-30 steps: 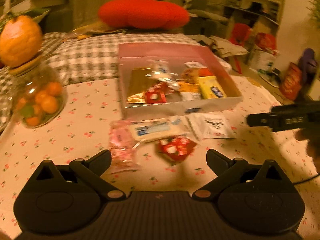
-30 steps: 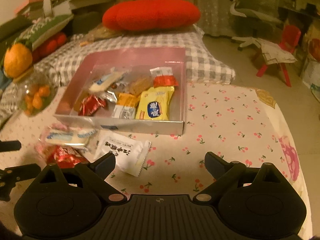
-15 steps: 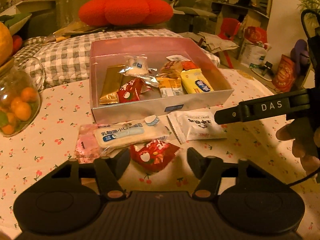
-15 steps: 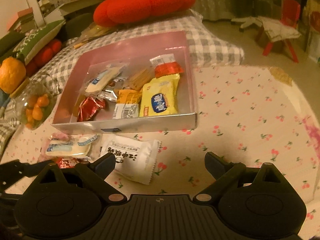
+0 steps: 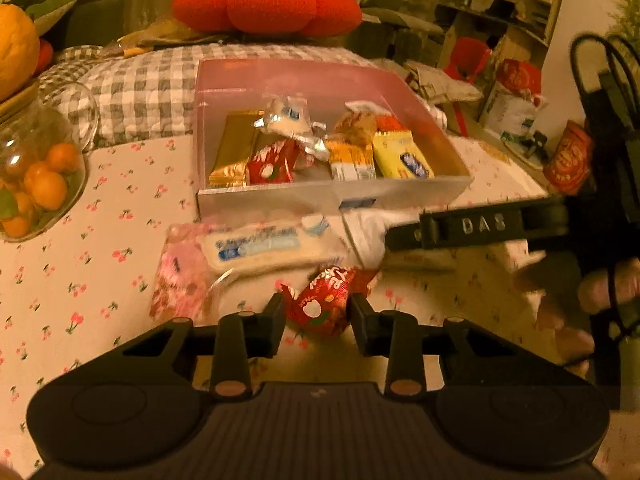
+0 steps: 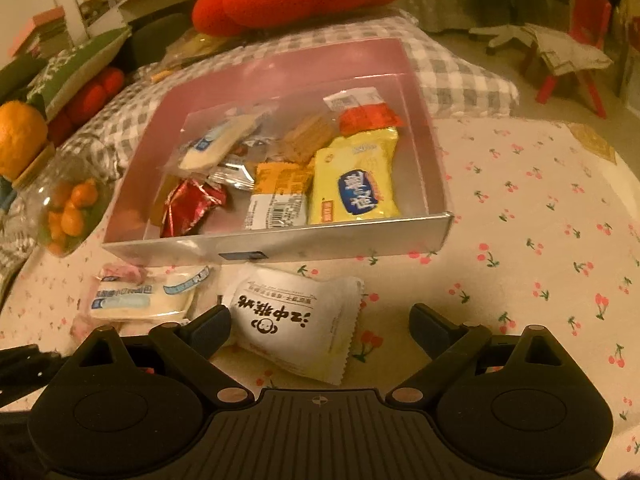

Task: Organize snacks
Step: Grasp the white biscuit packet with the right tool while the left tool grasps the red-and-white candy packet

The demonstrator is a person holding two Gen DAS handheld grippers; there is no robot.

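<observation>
A red snack packet [image 5: 324, 304] lies on the cherry-print tablecloth between the fingers of my left gripper [image 5: 318, 312]. The jaws are closing and the pads touch its wrapper on both sides. My right gripper [image 6: 320, 320] is open and low over a white packet [image 6: 296, 328], which lies between its fingers, nearer the left one. One right finger [image 5: 460, 228] crosses the left wrist view over that white packet. Behind stands the pink-walled box [image 5: 332, 196] [image 6: 280, 248] with several snacks inside.
A long white-and-blue packet [image 5: 260, 244] [image 6: 140, 300] and a pink packet [image 5: 180, 276] lie in front of the box. A glass jar of small oranges [image 5: 36, 184] [image 6: 68, 208] stands at the left. A checked cushion [image 5: 140, 88] and a red pillow [image 5: 264, 4] lie behind.
My left jaws have come in from wide open around the red packet. My right gripper has sunk and moved closer over the white packet, still open.
</observation>
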